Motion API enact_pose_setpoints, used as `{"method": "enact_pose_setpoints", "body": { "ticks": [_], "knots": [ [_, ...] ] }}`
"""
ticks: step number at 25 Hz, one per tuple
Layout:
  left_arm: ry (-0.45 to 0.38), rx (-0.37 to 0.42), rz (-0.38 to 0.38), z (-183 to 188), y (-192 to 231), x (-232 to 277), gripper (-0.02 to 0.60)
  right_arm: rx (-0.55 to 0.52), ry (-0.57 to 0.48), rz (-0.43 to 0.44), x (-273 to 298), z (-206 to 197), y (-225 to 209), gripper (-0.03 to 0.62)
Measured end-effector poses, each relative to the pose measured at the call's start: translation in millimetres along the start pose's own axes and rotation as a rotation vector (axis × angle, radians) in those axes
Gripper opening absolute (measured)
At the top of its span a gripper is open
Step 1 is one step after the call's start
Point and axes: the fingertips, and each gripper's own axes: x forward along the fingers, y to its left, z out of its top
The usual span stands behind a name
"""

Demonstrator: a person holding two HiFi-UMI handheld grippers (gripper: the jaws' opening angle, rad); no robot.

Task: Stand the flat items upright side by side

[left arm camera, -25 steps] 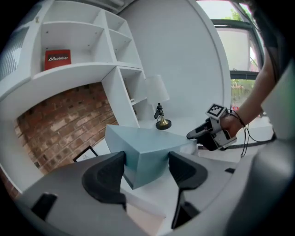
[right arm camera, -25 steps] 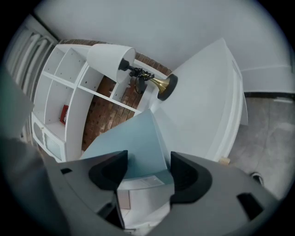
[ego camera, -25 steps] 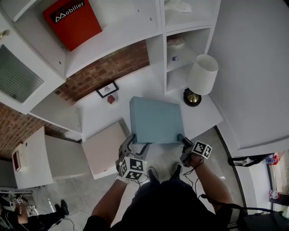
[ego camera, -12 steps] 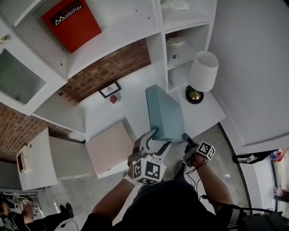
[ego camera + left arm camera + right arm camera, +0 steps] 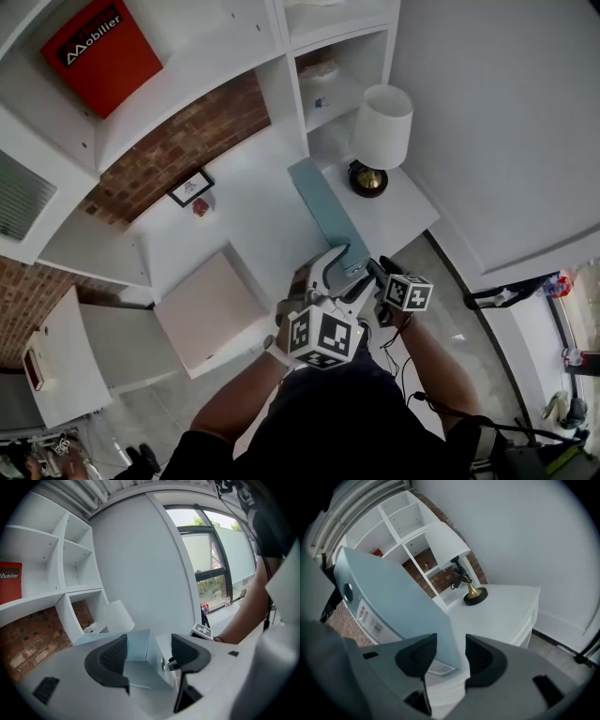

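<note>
Standing on its long edge: one blue box [image 5: 323, 211] [image 5: 136, 644] [image 5: 393, 597], flat, pale blue and matte, with small printed labels on the narrow end nearest the grippers. It rests on the white counter [image 5: 253, 216] [image 5: 506, 606], running straight away from both grippers toward the shelving.

Right gripper [image 5: 375, 270] [image 5: 451, 656]: jaws drawn close, clamped on the box's lower near corner. The broad blue face rises up and to the left of them.

Left gripper [image 5: 347, 267] [image 5: 149, 648]: jaws spread wide, with the box's near end standing between them. One pad lies against the broad face. The other stands off it with a gap.

Room to move:
- To the left of the left gripper, bare counter, then a pink box [image 5: 206, 309] lying flat, well apart from the blue one.
- Ahead and to the right of the right gripper, open counter as far as a lamp [image 5: 380, 131] [image 5: 454, 550] with a brass-coloured base, near the blue box's far end.
- Just to the right of the right gripper, the counter's front edge.

Above, far from both grippers: a red box [image 5: 98, 56] [image 5: 9, 581] on a white shelf.
</note>
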Motion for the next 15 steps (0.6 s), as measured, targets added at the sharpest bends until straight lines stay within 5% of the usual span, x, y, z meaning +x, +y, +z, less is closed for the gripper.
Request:
{"method": "enact_pose_setpoints", "body": {
  "ticks": [7,11,15],
  "knots": [
    [-0.034,0.012,-0.043,9,-4,12,0.293,-0.375,-0.101,-0.029,-58,15,40,0.200],
    [-0.101,-0.015,-0.042,15,-3,13,0.293,-0.542,-0.173,0.049,-62,23,87,0.352],
    [-0.191,-0.107,-0.010,23,13,-4,0.293,-0.613,-0.186,-0.053,-44,37,94,0.388]
  ]
}}
